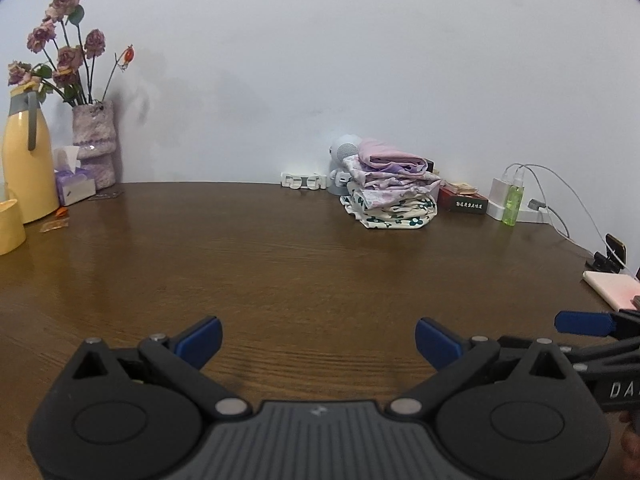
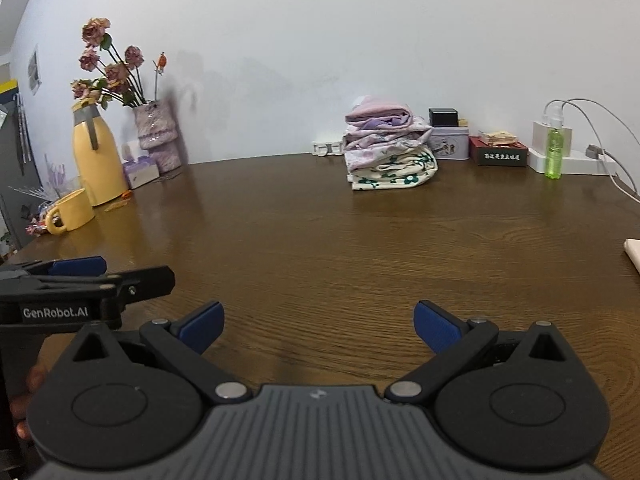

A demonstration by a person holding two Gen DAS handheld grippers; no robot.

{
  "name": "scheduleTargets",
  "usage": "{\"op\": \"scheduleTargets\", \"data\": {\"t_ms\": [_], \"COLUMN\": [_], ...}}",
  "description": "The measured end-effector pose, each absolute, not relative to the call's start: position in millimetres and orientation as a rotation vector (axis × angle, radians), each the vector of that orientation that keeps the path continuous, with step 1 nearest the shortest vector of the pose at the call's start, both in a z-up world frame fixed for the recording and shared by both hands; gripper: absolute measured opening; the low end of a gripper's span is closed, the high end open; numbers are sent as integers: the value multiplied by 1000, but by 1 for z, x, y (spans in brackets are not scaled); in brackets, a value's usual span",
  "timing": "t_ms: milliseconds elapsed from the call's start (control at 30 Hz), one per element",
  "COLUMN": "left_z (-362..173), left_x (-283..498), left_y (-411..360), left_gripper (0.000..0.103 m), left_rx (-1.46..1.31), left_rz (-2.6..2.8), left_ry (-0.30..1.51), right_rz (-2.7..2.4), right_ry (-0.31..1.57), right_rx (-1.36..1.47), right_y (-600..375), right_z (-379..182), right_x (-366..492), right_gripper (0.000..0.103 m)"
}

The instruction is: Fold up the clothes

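Observation:
A stack of folded clothes (image 1: 390, 192) (image 2: 388, 152) sits at the back of the brown wooden table (image 1: 280, 264) (image 2: 340, 240), pink and lilac pieces on top of a cream one with green flowers. My left gripper (image 1: 318, 340) hovers low over the near table edge, open, nothing between its blue pads. My right gripper (image 2: 319, 322) is beside it, also open and empty. In each view the other gripper shows at the side: the right gripper's blue pad (image 1: 584, 323) and the left gripper's blue pad (image 2: 78, 266). Both are far from the stack.
At the back left stand a yellow jug (image 1: 24, 160) (image 2: 98, 156), a vase of dried roses (image 1: 94, 144) (image 2: 156, 136), a tissue box (image 1: 74, 186) and a yellow mug (image 2: 70, 212). Right of the stack are boxes (image 2: 500, 152), a green spray bottle (image 2: 554, 152) (image 1: 514, 198) and charger cables (image 2: 600, 132). A pink pad (image 1: 612, 286) lies at the right.

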State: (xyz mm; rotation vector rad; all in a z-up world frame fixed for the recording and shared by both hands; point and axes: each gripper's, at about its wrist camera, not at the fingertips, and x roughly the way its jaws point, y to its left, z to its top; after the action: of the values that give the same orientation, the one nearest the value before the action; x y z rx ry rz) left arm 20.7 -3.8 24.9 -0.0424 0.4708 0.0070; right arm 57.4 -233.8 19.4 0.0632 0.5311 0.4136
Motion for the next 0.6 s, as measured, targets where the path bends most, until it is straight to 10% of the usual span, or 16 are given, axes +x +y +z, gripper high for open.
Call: {"op": "scheduleTargets", "data": {"t_ms": [600], "left_z": [18], "left_x": [19], "left_y": [-2], "left_gripper": [103], "left_rx": [-51], "left_rz": [15], "left_ry": [498], "right_rz": [407], "right_ry": [563], "right_rx": [55], "right_y": [-234], "right_z": [13], "right_x": [61], "right_gripper": [103]}}
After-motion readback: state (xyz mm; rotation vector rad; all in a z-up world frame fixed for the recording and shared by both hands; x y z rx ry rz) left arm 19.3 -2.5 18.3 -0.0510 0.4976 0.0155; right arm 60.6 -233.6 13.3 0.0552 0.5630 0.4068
